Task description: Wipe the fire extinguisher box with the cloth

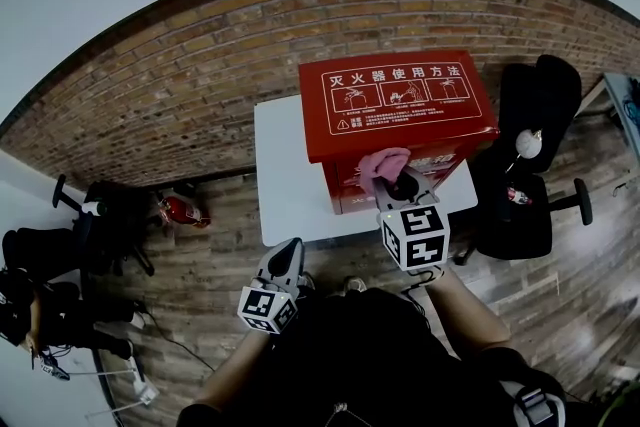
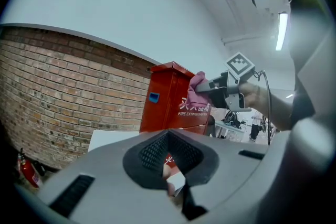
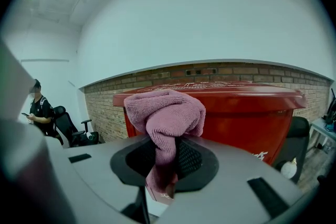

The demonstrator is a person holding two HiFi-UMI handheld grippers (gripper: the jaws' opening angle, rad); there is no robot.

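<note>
From the head view, my right claw point(image 1: 392, 181) was clenched on the pink cloth point(image 1: 385, 159) and held it up against the front of the red fire extinguisher box point(image 1: 395, 105), just under the overhanging lid. I could not be sure the cloth was actually touching. The box stood on the white bench point(image 1: 285, 175) in front of the brick wall point(image 1: 180, 75). My left claw point(image 1: 288, 251) hung low and near my body, well apart from the box. A black chair point(image 1: 530, 165) stood to the right of the bench, and a small fire extinguisher point(image 1: 180, 210) lay on the floor to the left. In the left gripper view, that claw's jaws were drawn together with nothing between them, and beyond them the cloth sat at the upper front corner of the box. In the right gripper view, the jaws pinched only a narrow tail of the cloth. The rest was bunched into a loose knot above them, level with the lid's edge, and a person point(image 3: 39, 107) stood far off to the left. I judged that the knot might catch on the lid's lip, or that the thin tail might slip out of the jaws once I dragged it across the box. Since my left claw was not steadying the box, a hard push might also have slid it along the bench.
</note>
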